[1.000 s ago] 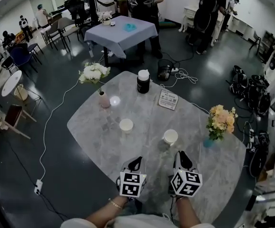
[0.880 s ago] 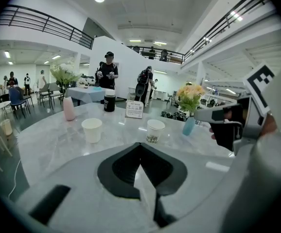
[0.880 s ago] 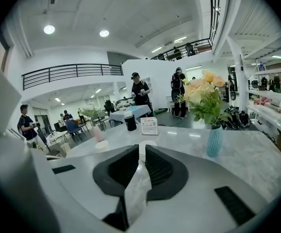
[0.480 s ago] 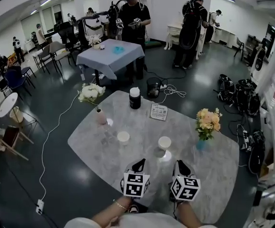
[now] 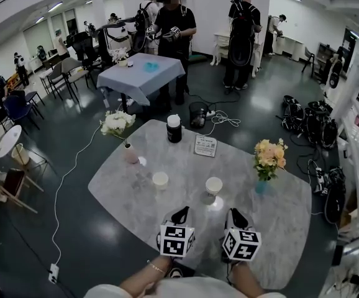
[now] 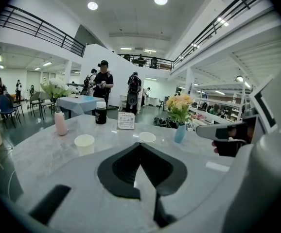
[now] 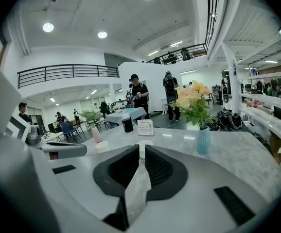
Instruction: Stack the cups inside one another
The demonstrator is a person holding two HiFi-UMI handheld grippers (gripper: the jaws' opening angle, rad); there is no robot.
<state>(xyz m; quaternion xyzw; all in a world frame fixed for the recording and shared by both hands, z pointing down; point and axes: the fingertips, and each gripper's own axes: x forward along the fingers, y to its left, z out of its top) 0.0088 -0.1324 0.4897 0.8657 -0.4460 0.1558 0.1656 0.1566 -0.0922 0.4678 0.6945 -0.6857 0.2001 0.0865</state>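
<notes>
From the head view, a pale marble desk (image 5: 136, 197) carries two white paper cups standing upright and apart: the left cup (image 5: 160, 180) and the right cup (image 5: 213, 186), neither inside the other. Farther back stand a black jar (image 5: 174, 129) with a white lid, a small printed card (image 5: 205, 145), a pink vase (image 5: 130, 153) of white flowers at the left and a blue vase (image 5: 263, 185) of peach flowers at the right. The left tongs (image 5: 181, 211) and right tongs (image 5: 234, 214) are held side by side over the near edge of the desk, each short of the cup ahead of it and touching neither. In the left gripper view, the left tongs (image 6: 140, 145) are closed, their black tips meeting with nothing between them. The right cup sits on the desk just past the tips, the left cup off to the left, and the right tongs reach in from the right edge. In the right gripper view, the right tongs (image 7: 139, 149) stand a thin slit apart and grip nothing. The right cup shows through that slit, out on the desk beyond the tips, and the left cup stands farther left near the pink vase.
</notes>
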